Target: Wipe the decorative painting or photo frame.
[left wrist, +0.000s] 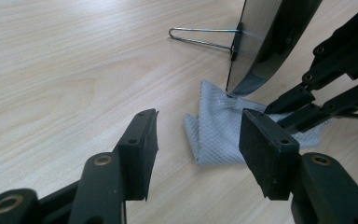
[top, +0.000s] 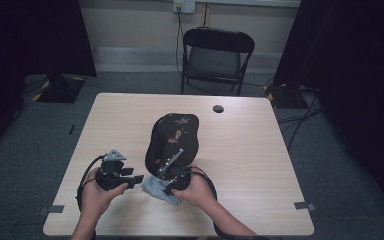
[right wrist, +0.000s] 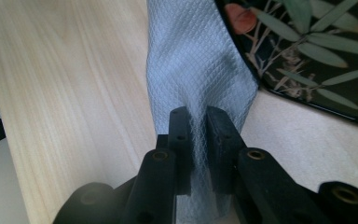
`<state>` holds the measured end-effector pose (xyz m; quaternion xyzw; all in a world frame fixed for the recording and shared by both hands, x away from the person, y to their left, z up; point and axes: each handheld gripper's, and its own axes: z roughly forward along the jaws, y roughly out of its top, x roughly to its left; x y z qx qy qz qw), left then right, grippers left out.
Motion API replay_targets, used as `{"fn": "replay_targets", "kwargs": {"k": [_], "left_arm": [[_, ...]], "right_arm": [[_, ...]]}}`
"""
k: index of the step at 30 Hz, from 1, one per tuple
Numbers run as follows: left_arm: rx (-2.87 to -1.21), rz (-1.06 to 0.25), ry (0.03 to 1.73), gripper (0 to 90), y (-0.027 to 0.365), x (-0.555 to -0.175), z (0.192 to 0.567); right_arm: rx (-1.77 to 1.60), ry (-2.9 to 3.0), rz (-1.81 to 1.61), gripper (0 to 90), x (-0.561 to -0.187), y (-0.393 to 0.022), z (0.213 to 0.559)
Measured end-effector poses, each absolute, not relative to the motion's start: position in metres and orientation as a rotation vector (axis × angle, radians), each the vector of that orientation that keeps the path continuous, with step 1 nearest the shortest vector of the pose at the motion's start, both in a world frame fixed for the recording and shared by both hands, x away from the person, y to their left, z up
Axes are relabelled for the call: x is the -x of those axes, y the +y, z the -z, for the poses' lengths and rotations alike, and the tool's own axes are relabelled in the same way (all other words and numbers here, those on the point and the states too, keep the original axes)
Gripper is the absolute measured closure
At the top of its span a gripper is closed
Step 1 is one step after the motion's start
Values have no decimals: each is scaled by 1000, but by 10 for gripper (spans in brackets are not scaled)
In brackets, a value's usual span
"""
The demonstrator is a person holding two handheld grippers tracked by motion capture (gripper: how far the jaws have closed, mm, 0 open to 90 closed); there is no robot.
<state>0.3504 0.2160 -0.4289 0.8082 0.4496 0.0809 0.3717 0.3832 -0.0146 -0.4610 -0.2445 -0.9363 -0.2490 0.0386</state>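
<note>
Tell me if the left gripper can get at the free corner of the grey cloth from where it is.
Probably yes: the left gripper stands open, facing the grey cloth, bare table between.

A pale wooden table (top: 260, 150) — a grey cloth (top: 156, 187) and a dark floral mirror (top: 172, 140) rest on it.

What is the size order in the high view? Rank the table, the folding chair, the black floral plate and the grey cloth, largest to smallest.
1. table
2. folding chair, looks larger than the plate even though it stands farther from the camera
3. black floral plate
4. grey cloth, partly covered
</note>
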Motion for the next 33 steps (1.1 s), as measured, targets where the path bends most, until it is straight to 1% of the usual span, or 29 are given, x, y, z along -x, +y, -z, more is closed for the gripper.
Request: {"fn": "replay_targets", "kwargs": {"k": [7, 24, 33], "left_arm": [[-2062, -214, 1174, 443, 220, -350, 431], [-2062, -212, 1190, 434, 222, -346, 434], [-2058, -201, 1189, 434, 223, -346, 435]], "right_arm": [[750, -2879, 781, 819, -386, -16, 455], [666, -2939, 850, 820, -377, -19, 409], [627, -2960, 869, 821, -374, -16, 391]]}}
